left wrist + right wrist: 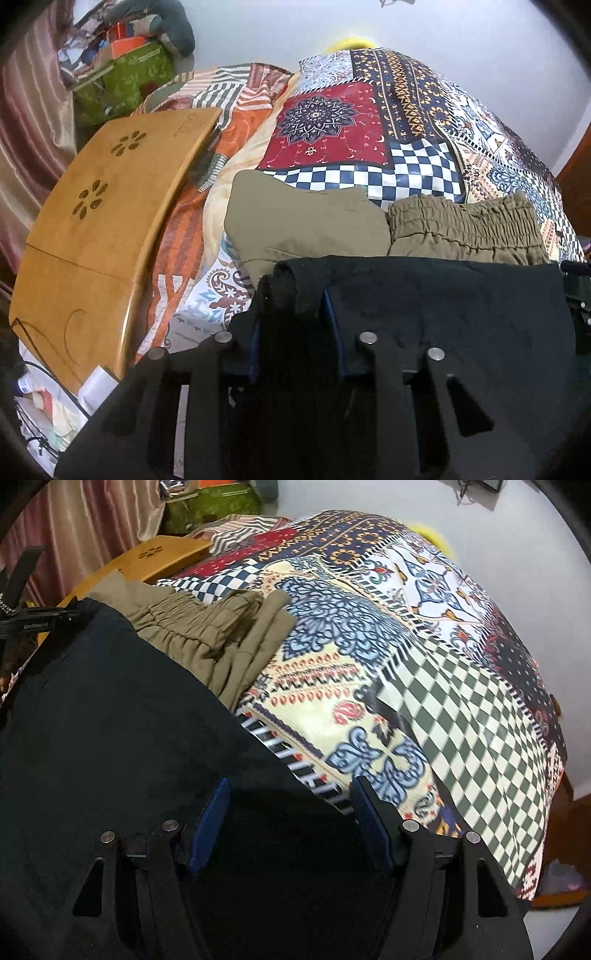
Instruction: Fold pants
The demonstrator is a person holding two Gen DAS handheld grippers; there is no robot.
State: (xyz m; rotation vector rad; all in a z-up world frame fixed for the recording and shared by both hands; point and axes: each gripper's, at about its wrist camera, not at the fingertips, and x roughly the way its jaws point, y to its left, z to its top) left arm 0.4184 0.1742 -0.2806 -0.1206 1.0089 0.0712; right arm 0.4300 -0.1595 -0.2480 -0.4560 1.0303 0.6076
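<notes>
Black pants [443, 317] lie folded on the patterned bedspread [369, 122], filling the near part of both views [110, 738]. My left gripper [291, 295] has its jaws partly open around the pants' rolled left edge, with a gap still showing. My right gripper [288, 790] is open, its blue pads [210, 819] apart over the pants' right edge, nothing pinched. Behind the black pants lies a folded olive garment with an elastic waistband [461, 225], also in the right wrist view [207, 635].
A wooden lap table [96, 229] rests on the bed to the left. A green box [125, 85] with clutter stands at the far left by a curtain [29, 110]. The bed's right edge [535, 867] drops to the floor.
</notes>
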